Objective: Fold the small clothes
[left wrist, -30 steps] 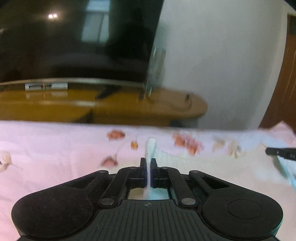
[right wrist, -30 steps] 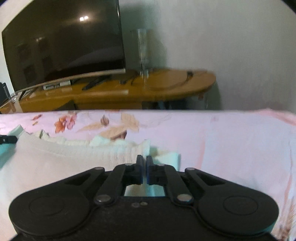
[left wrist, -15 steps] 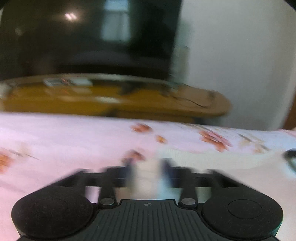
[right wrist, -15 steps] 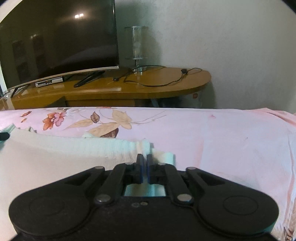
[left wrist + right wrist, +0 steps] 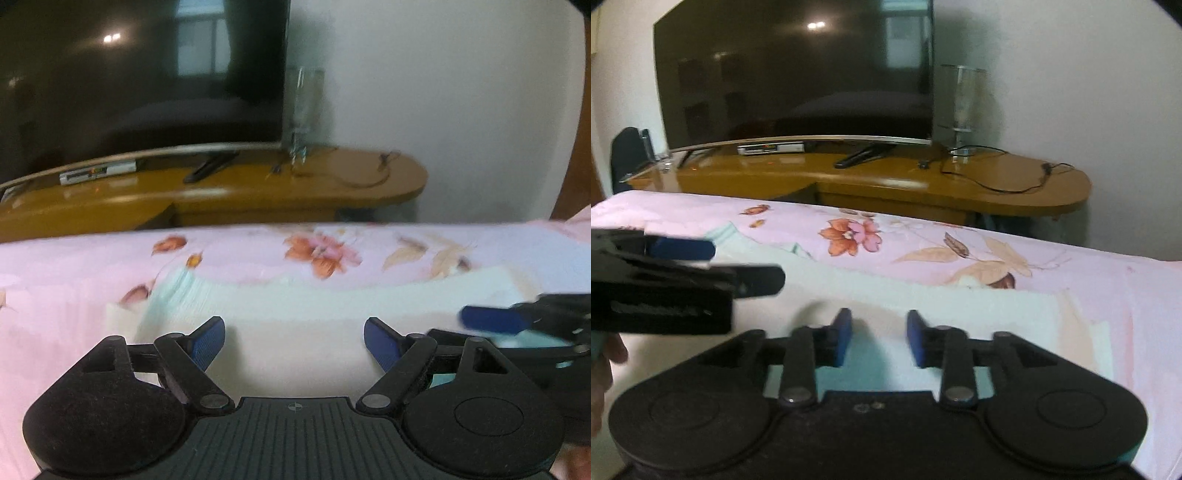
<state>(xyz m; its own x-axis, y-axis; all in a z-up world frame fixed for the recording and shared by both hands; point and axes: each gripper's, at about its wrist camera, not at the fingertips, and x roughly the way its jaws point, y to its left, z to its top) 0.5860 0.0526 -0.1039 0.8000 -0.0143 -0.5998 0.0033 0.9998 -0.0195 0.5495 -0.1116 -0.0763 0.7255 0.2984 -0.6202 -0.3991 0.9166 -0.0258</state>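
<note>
Both claws, clenched on the cloth's edge a second ago, have just been opening and now grip nothing.

Left wrist view: the left claw (image 5: 294, 341) stands wide, its blue pads (image 5: 207, 341) apart with only flat cloth (image 5: 295, 317) seen between them, pressed by neither. The pale cloth lies spread on the pink flowered sheet (image 5: 55, 280), its ribbed edge towards the far side. Motion blur softens the cloth's left edge, so its outline there is hard to make out. At the right border the right claw (image 5: 491, 320) pokes in, blurred and cut off, one blue pad showing. Behind stand a TV (image 5: 140, 74) and a wooden stand (image 5: 258, 184).

Right wrist view: the right claw (image 5: 879, 338) is partly open, narrower than the left, with bare cloth (image 5: 960, 306) in the gap and no pad touching it. From the left the left claw (image 5: 713, 264) reaches over the cloth, blurred and cropped by the frame. A bit of a hand (image 5: 605, 365) shows at the left edge, mostly cut off. A glass lamp (image 5: 962, 107) stands on the stand (image 5: 923, 184) beside the TV (image 5: 798, 70).
</note>
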